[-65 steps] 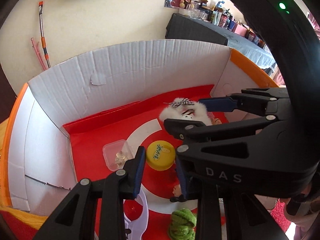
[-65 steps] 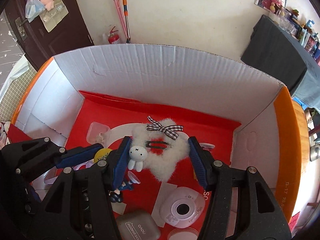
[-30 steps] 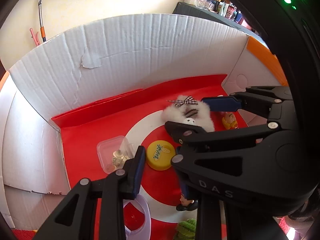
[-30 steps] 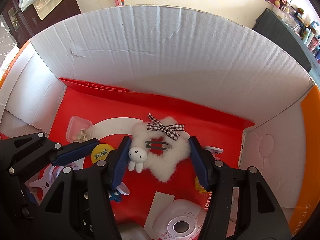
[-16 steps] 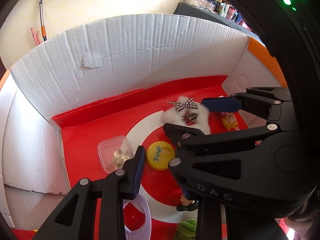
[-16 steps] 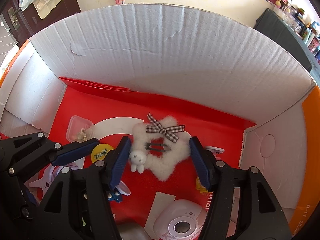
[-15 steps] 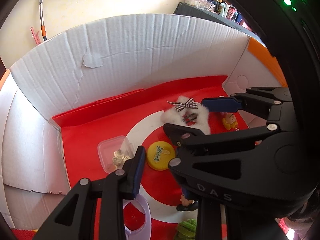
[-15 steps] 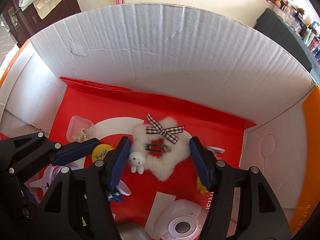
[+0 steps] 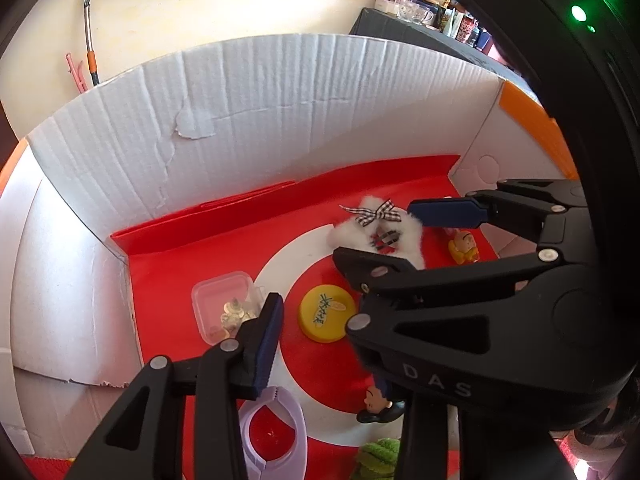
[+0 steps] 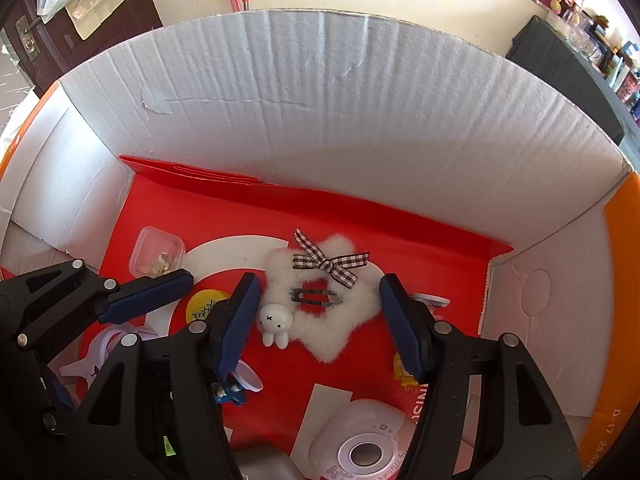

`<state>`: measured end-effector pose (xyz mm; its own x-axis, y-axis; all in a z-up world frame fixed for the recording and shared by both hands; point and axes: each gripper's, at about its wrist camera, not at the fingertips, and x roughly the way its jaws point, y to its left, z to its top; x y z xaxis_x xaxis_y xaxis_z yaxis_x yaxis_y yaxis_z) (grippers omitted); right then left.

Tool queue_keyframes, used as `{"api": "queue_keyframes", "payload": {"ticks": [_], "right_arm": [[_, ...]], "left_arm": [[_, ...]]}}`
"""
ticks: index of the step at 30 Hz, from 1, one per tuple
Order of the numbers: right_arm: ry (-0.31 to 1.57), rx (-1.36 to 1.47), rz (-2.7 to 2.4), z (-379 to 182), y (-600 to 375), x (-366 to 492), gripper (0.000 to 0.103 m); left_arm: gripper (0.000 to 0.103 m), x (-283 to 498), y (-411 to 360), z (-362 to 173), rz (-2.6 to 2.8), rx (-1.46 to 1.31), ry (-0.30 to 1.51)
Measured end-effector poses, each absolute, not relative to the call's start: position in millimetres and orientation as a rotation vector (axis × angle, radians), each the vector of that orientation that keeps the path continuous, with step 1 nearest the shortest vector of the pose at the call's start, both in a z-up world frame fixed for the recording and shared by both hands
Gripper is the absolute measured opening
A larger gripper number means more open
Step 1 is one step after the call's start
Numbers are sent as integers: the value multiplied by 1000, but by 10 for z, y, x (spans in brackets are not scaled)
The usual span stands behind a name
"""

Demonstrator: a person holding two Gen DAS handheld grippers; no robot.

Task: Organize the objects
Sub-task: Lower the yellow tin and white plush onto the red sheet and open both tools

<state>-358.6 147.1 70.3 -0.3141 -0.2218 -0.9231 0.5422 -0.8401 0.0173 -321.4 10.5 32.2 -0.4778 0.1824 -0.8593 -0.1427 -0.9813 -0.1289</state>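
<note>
Looking into the cardboard box (image 10: 320, 100), we count one fluffy white star clip (image 10: 332, 320) with a checked bow, one small white rabbit figure (image 10: 274, 322), one yellow round lid (image 9: 327, 313), one clear plastic case (image 9: 222, 305) of small bits, one pink toy camera (image 10: 362, 440), one little yellow figure (image 9: 463, 246) and one lilac plastic clip (image 9: 276, 432), all on the red and white floor of the box.

We hold the right gripper (image 10: 316, 312) steeply downward over the middle of the floor; its jaws stand apart, released, with the star clip and the rabbit figure between the blue pads, and we cannot tell whether the left pad touches the rabbit. We hold the left gripper (image 9: 320, 336) tilted down beside it, nearer the box's left wall; its jaws are opening, and nothing is pinched between them, the yellow lid lying on the floor below the gap.

The left gripper's right finger is covered by the right gripper's body in the left wrist view. A small dark-haired figure (image 9: 378, 400) and something green and knitted (image 9: 378, 458) at the near edge are half hidden. The yellow figure is mostly behind the right pad in the right wrist view.
</note>
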Motion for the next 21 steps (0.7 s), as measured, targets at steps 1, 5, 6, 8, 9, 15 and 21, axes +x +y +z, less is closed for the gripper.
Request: {"api": "queue_keyframes", "payload": {"ticks": [1, 5, 6, 8, 9, 15, 21], "right_arm": [[408, 1463, -2181, 709, 1483, -3586, 61], [386, 1460, -2192, 754, 1547, -3579, 61], [375, 1459, -2195, 771, 1569, -3575, 61], [372, 1455, -2198, 793, 1593, -3583, 61], [372, 1451, -2203, 813, 1608, -3576, 61], [349, 1419, -2223, 968, 1735, -3619, 61], [337, 1342, -2271, 1208, 2042, -3367, 62]], "left_arm": [[42, -3208, 97, 327, 2551, -1487, -59], [43, -3160, 74, 381, 2565, -1463, -57], [46, -3142, 72, 401, 2572, -1453, -52], [48, -3101, 66, 443, 2585, -1432, -38], [48, -3085, 62, 459, 2588, -1425, -33], [48, -2965, -40, 564, 2607, -1387, -67], [53, -2799, -172, 692, 2654, -1325, -95]]}}
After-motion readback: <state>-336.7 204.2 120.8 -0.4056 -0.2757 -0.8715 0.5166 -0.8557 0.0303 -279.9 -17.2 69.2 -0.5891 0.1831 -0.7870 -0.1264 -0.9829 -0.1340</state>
